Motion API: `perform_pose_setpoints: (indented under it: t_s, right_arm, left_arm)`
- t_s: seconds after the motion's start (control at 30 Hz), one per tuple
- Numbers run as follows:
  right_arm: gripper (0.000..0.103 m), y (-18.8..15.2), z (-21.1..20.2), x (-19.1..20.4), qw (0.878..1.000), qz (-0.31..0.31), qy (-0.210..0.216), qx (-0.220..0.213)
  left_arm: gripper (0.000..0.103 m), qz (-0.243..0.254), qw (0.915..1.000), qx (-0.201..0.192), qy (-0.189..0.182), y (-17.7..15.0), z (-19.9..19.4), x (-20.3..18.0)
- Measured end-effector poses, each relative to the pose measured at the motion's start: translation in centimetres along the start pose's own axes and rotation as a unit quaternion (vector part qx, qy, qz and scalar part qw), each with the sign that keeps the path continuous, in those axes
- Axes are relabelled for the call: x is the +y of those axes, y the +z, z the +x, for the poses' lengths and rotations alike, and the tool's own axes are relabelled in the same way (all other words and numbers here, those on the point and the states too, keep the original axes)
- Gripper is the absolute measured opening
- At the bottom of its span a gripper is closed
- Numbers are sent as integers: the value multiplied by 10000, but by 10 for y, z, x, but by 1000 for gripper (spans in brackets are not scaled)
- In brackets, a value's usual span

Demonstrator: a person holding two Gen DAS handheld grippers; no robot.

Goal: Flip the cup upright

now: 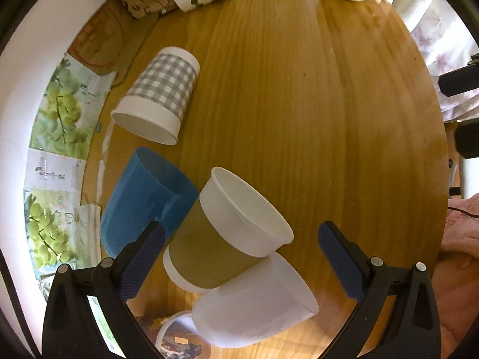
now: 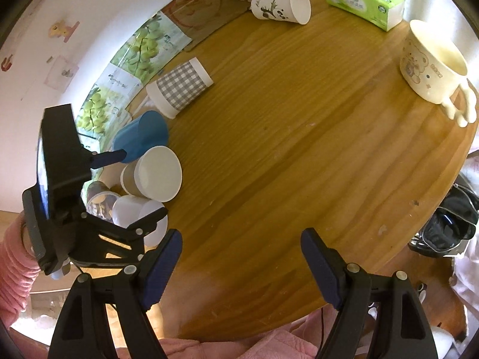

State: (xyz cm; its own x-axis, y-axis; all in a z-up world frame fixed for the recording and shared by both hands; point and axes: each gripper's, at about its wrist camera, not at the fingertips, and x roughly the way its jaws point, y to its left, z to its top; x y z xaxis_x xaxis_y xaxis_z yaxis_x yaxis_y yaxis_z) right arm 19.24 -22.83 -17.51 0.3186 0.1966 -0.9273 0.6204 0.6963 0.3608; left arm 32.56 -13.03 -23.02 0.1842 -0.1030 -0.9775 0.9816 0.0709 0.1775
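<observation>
A tan-sleeved white paper cup [image 1: 227, 233] lies on its side on the round wooden table [image 1: 314, 104], mouth toward the upper right; it also shows in the right wrist view [image 2: 152, 176]. It rests on a white plastic cup [image 1: 257, 305] lying on its side. My left gripper [image 1: 239, 257] is open, its jaws either side of the tan cup without touching it. In the right wrist view the left gripper [image 2: 131, 185] hovers over the cup cluster. My right gripper [image 2: 241, 260] is open and empty above the table's near edge.
A blue cup [image 1: 143, 200] and a grey checked cup [image 1: 161, 95] lie on their sides at the left. A panda-print cup [image 2: 280, 6], a green tissue pack [image 2: 363, 1] and an upright cream mug [image 2: 431, 62] sit at the far edge. Grape-print papers [image 1: 60, 113] line the wall.
</observation>
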Motion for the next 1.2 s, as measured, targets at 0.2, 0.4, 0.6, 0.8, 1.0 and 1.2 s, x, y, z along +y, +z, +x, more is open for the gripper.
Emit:
perform_pose_setpoints:
  t_s: [0.2,0.4,0.6,0.8,1.0,1.2]
  right_arm:
    - [82,3,0,-2,10000,58,-63,23]
    - [82,3,-1,-1,9999,36,-92,31]
    - [82,-1,-2,-2,9999,21,-106,24]
    - [82,-5,-7,-5,10000,3,-23,-9]
    - [82,-4,-15,-9,9998,-145,151,-67]
    - [82,10,-26,-19,9986,-383,363,-84]
  left_arm:
    - [95,-75,9996,276,-32,5,13,5]
    - [89,-156,9989,441,6,10,24,9]
    - [88,-190,9982,570,41,19,31,7]
    - [87,-348,9962,788,-136,39,37,7]
    - [87,-561,9951,808,-121,59,31,9]
    - [86,-1042,9897,973,-104,78,25,8]
